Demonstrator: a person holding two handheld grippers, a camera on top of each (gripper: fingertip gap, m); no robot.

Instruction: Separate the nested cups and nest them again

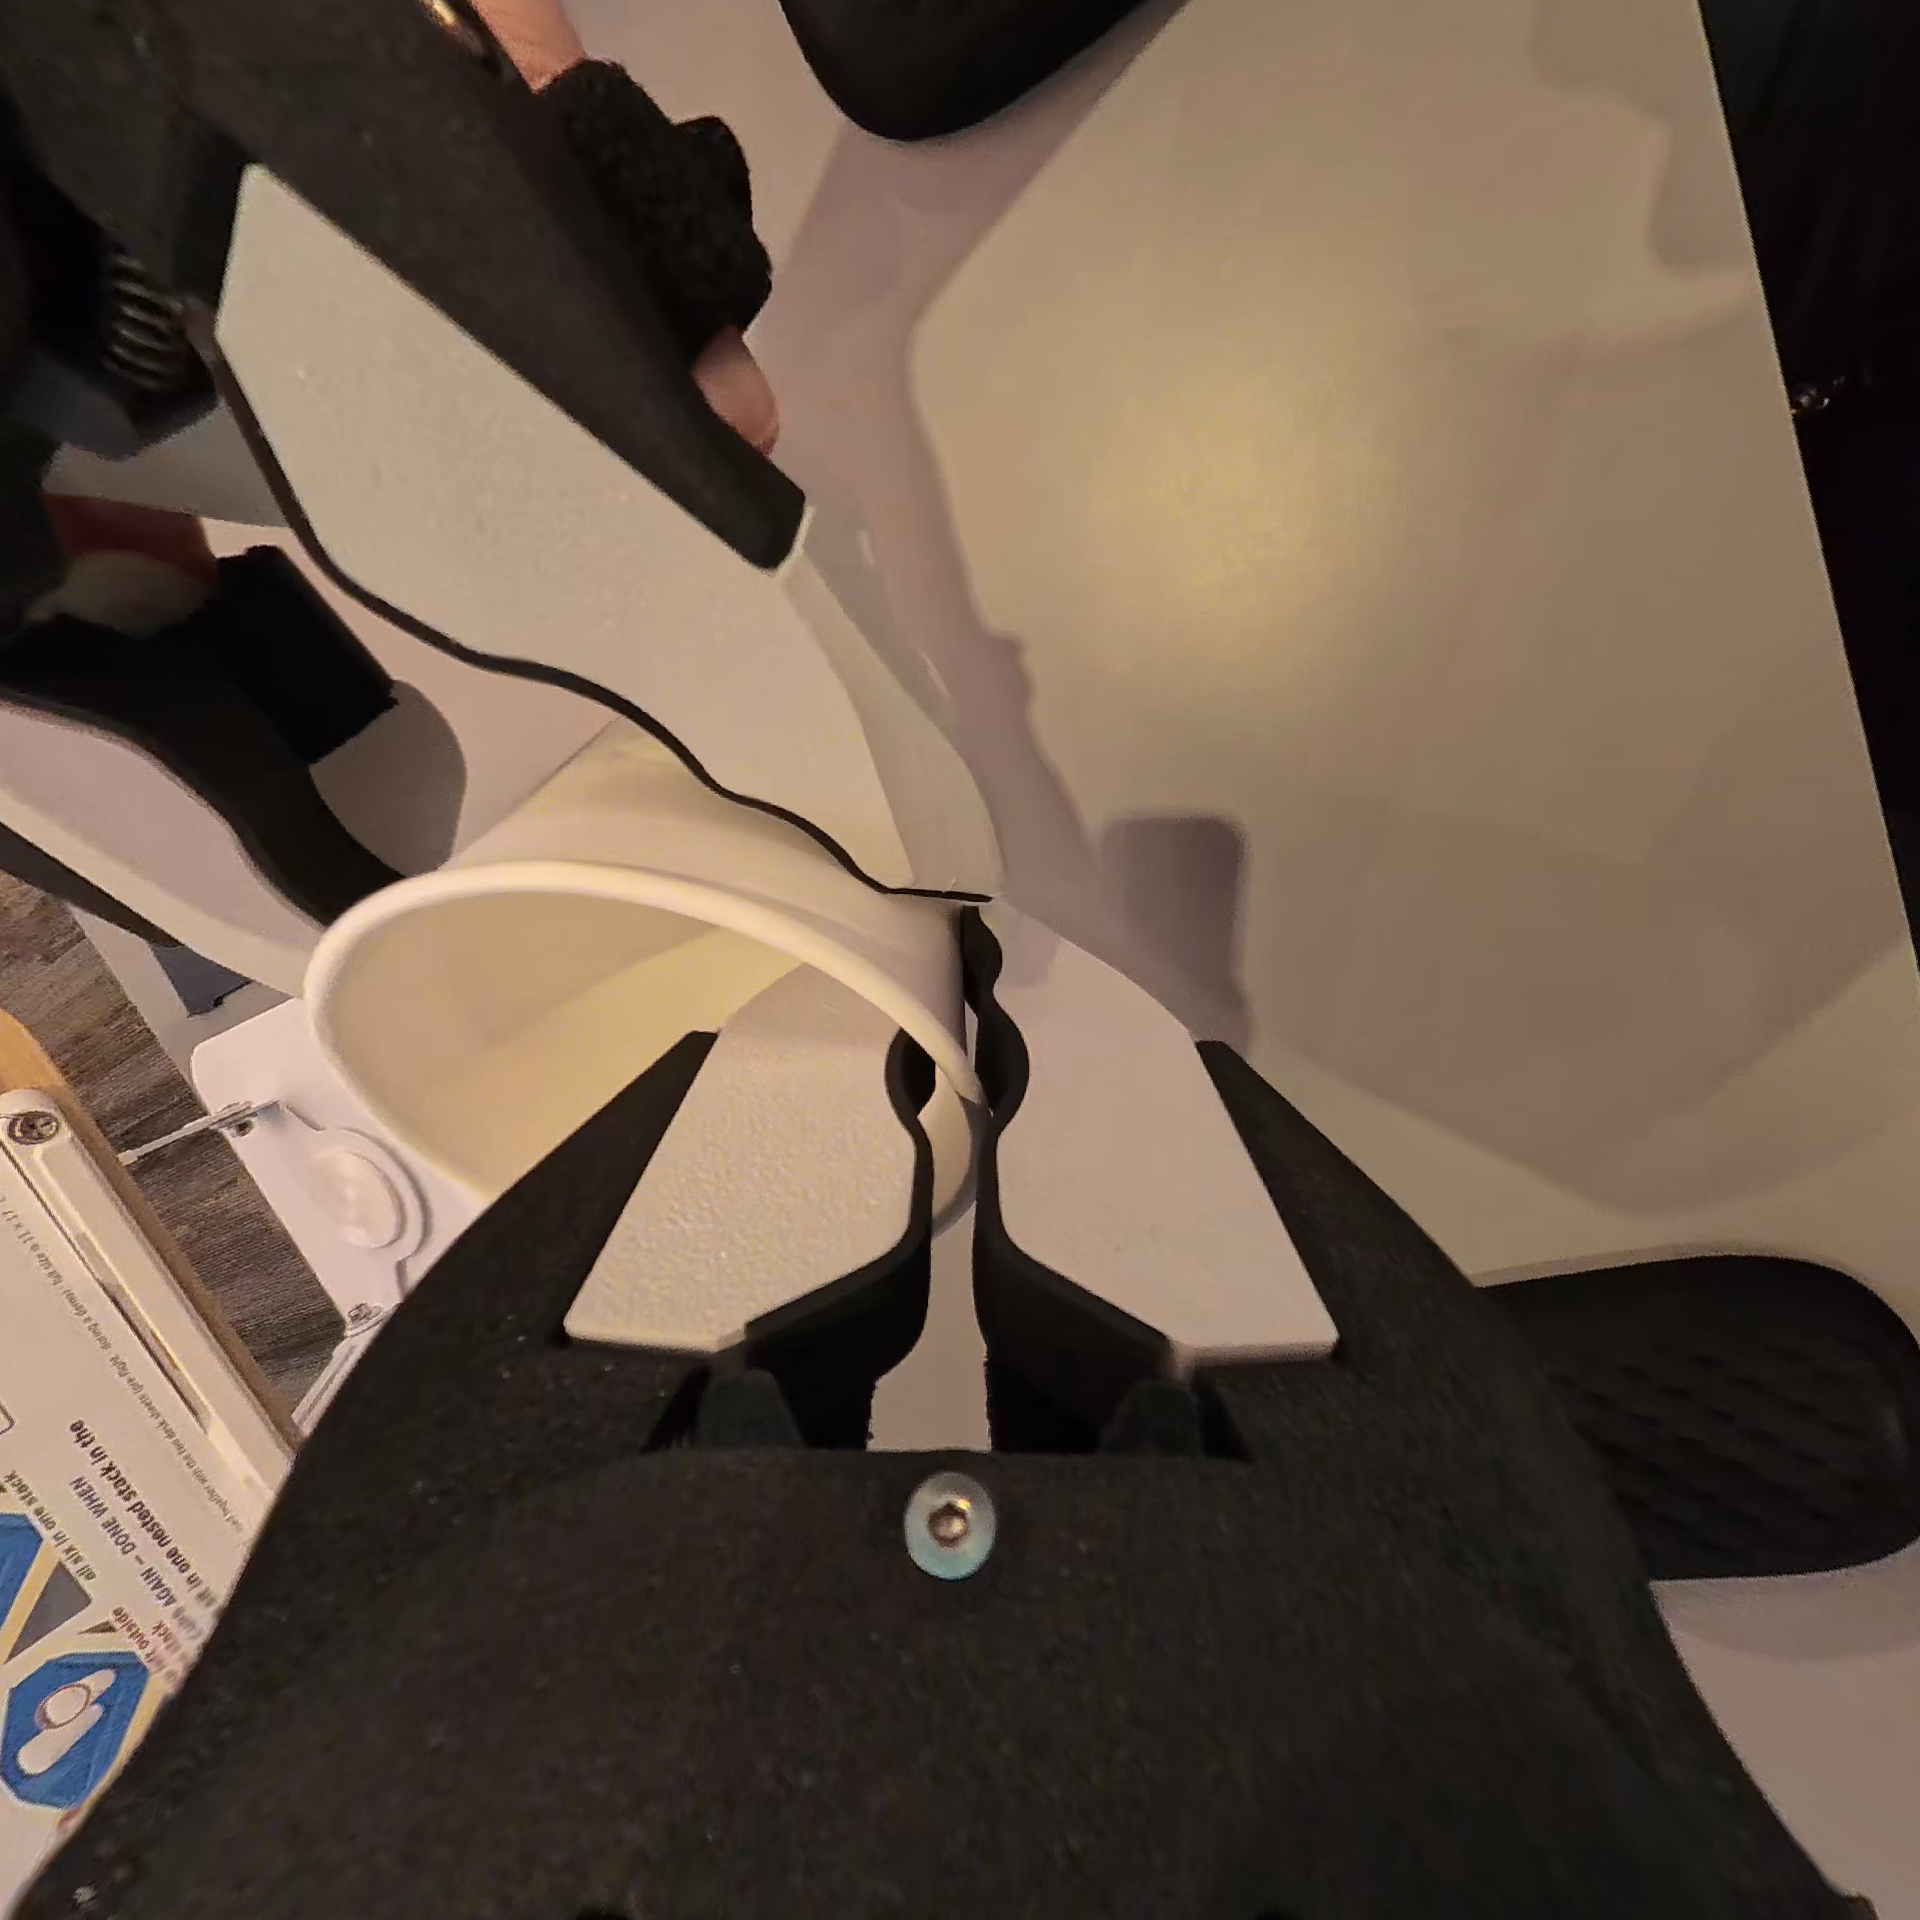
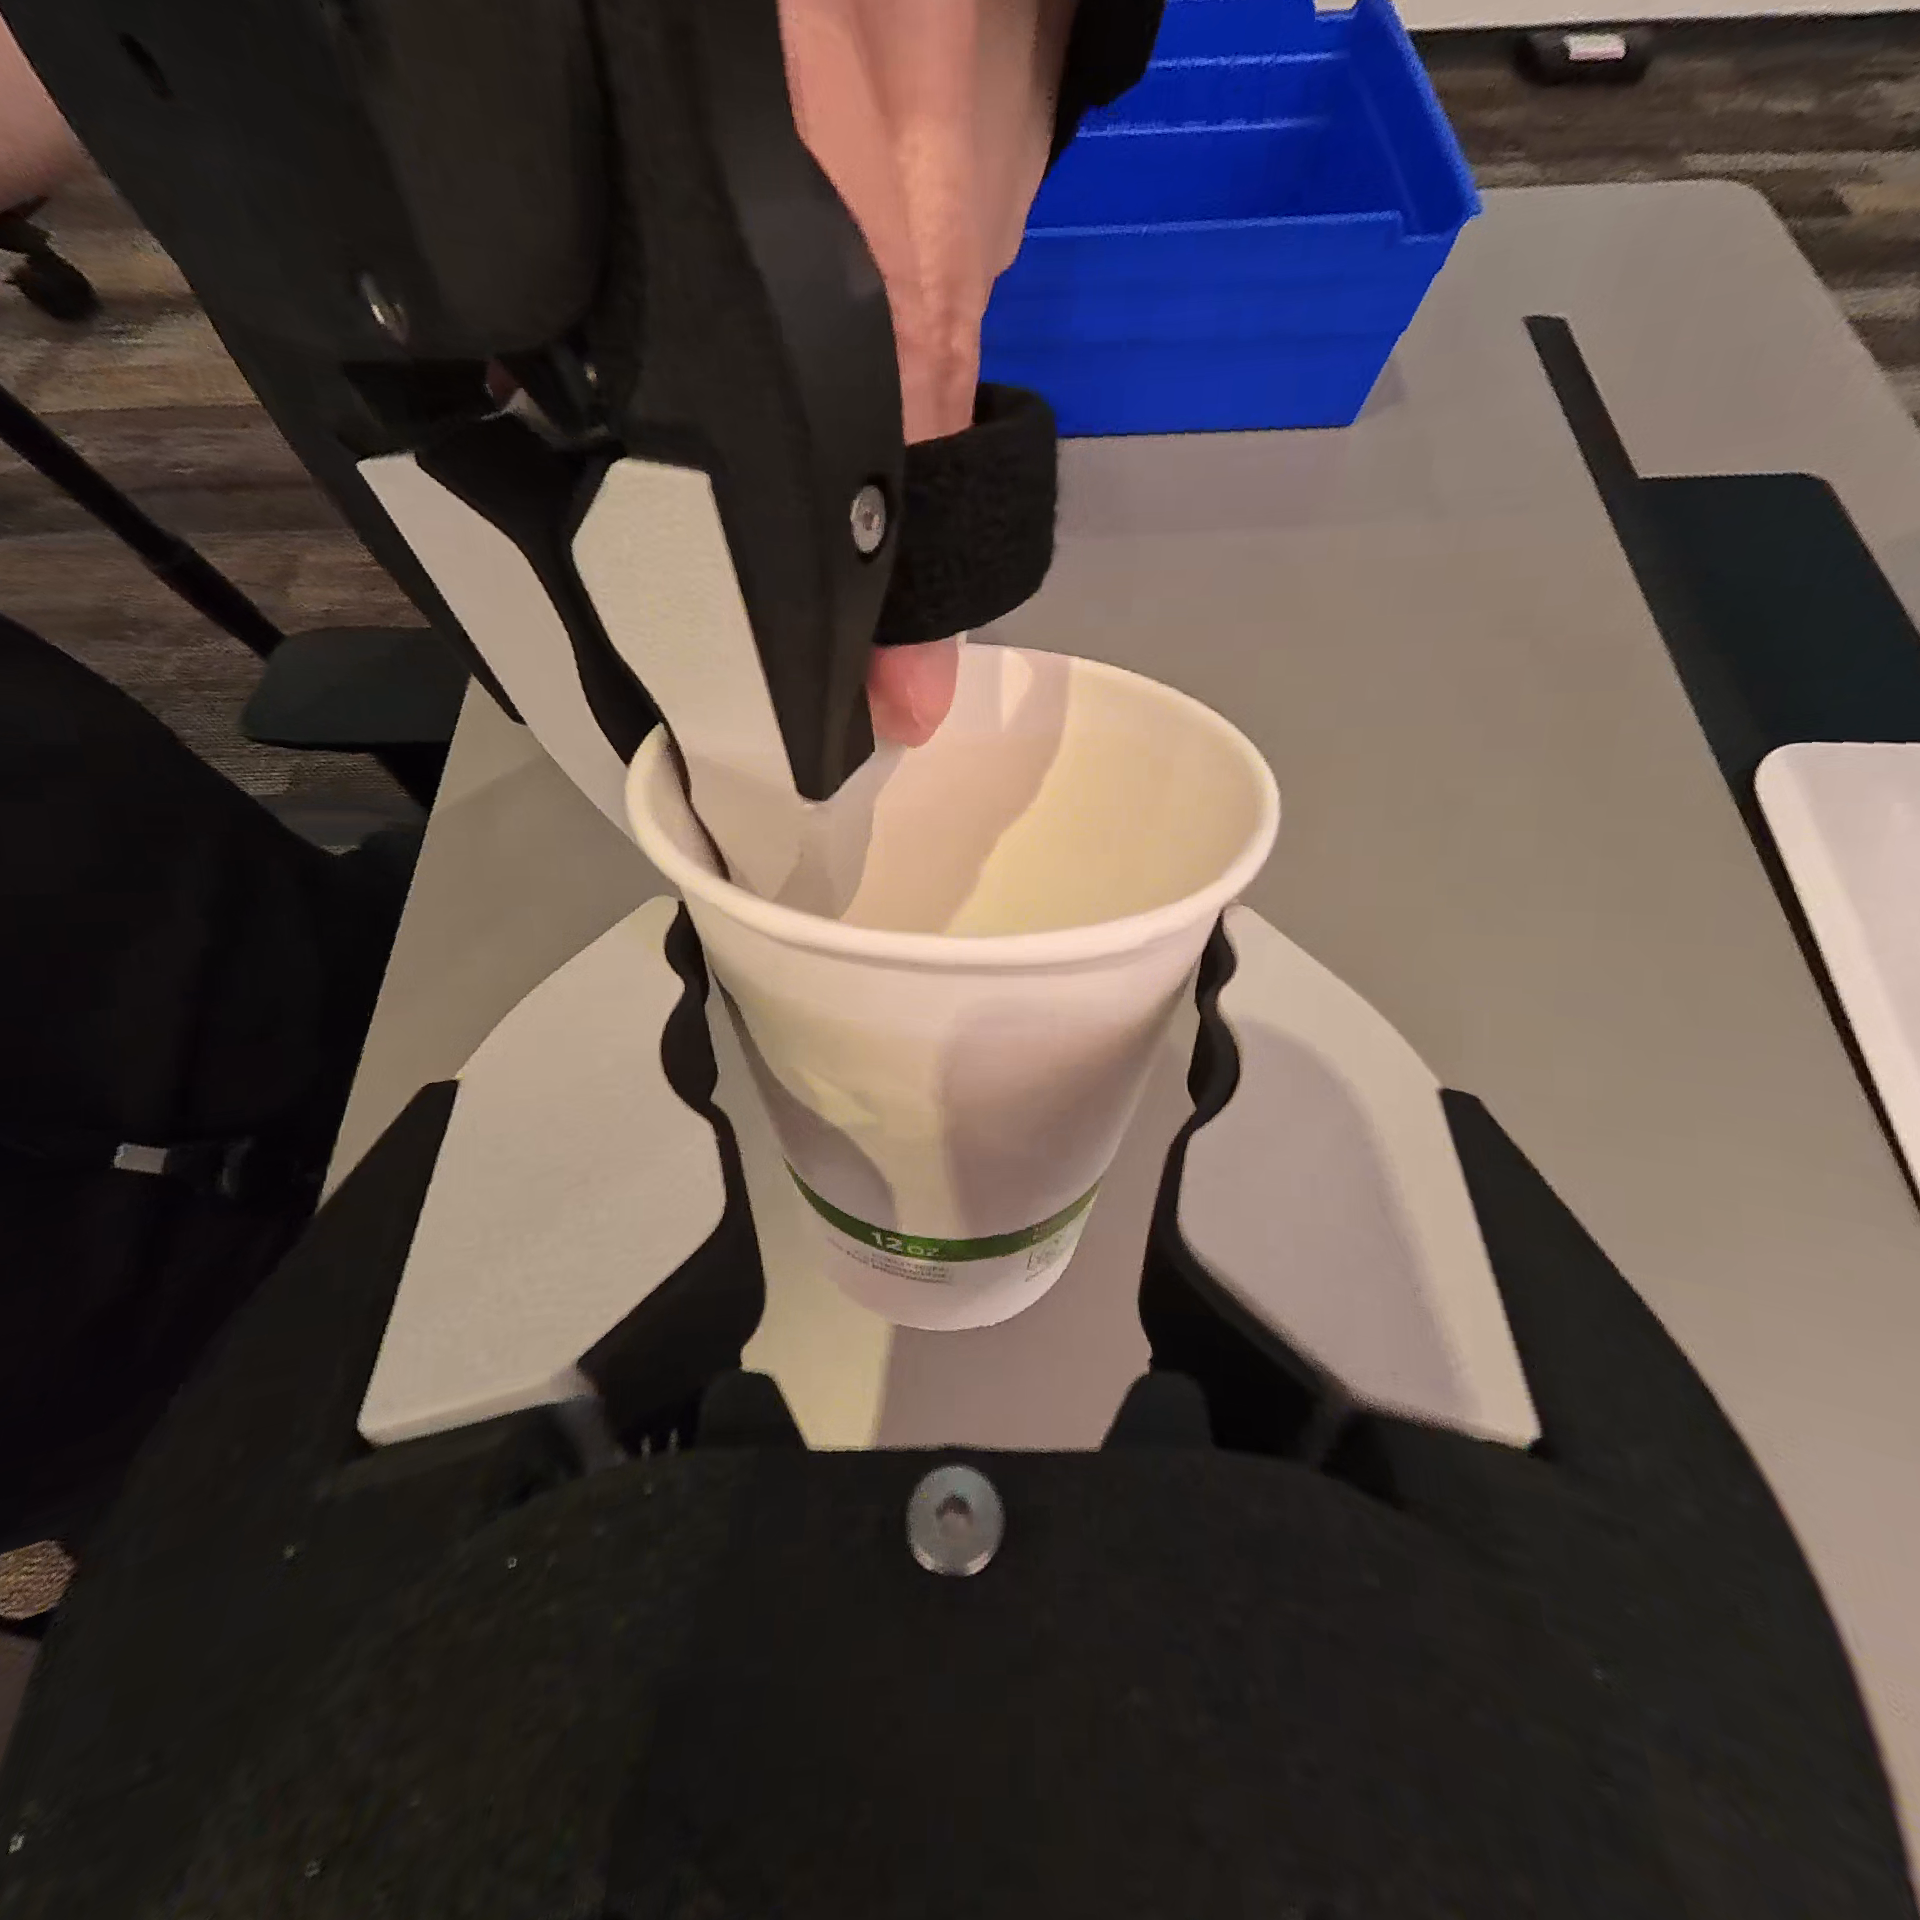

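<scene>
step: separating, by my judgement | right tool [image 2: 951, 1049] clamped around cup [image 2: 966, 1039] above desk [image 2: 1455, 727] | left tool [image 1: 971, 1049] pinches its left rim wall | next: lift inner cup straight

Both views are lit by warm, moderate indoor light from above. In the left wrist view, soft overlapping shadows and a yellowish glow lie on the pale table [image 1: 1455, 727], and the dark upper corners lose all detail. The right gripper [image 1: 914, 883] at upper left shows motion blur along its edges. Wide-angle distortion bends straight lines near the borders of both pictures.

In the right wrist view, exposure is even. The paper cup [image 2: 966, 1091] is sharp; its interior shows a warm yellow cast crossed by finger shadows. The blue bin [image 2: 1247, 260] and the floor behind are slightly soft. The grey table [image 2: 1455, 831] shows a mild sheen without hard glare.
</scene>
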